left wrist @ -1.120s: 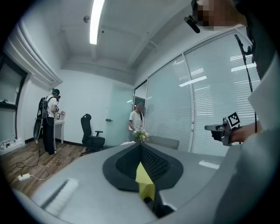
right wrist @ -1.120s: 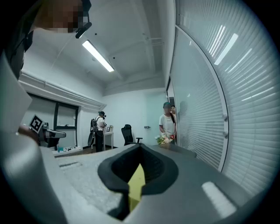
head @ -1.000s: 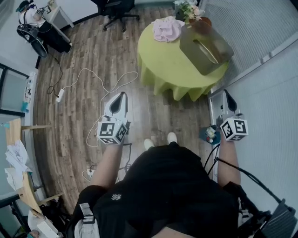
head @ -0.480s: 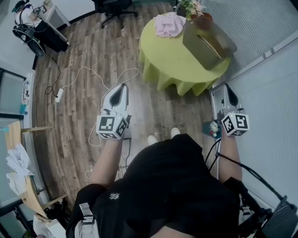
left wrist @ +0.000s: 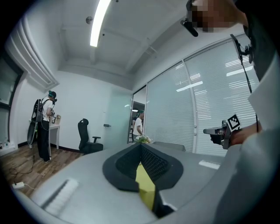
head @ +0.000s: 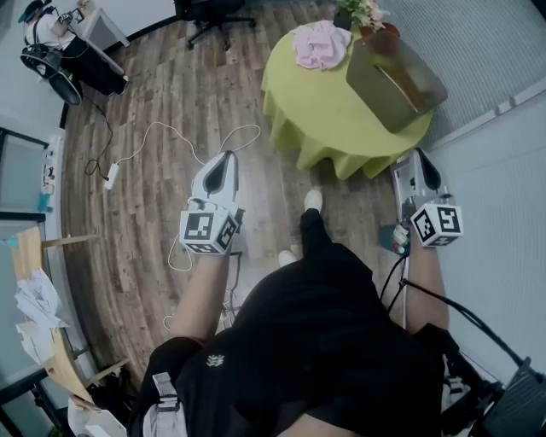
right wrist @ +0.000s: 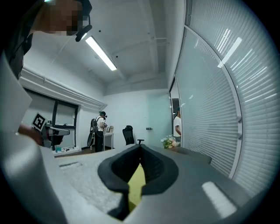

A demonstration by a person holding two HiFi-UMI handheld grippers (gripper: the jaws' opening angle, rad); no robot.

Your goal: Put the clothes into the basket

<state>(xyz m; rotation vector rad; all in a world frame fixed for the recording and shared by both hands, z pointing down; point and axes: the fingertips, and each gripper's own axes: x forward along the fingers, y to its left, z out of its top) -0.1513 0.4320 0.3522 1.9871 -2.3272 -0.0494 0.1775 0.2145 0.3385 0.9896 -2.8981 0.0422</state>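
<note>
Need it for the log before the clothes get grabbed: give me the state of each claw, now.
Left claw: closed, holding nothing.
Right claw: closed, holding nothing.

Head view:
- Chair and flowers are cut by the top edge.
- Bystander is clipped by the upper left corner.
- Basket interior is dim; contents can't be told.
- Wearer's torso covers the floor across the lower middle.

Left gripper view:
- Left gripper fills the lower frame.
- Tabletop shows only as a yellow sliver between the fingers.
- Clothes are hidden behind it here.

Right gripper view:
- Right gripper blocks the same way; tabletop is a sliver.
- Doorway figure is too small to detail.
</note>
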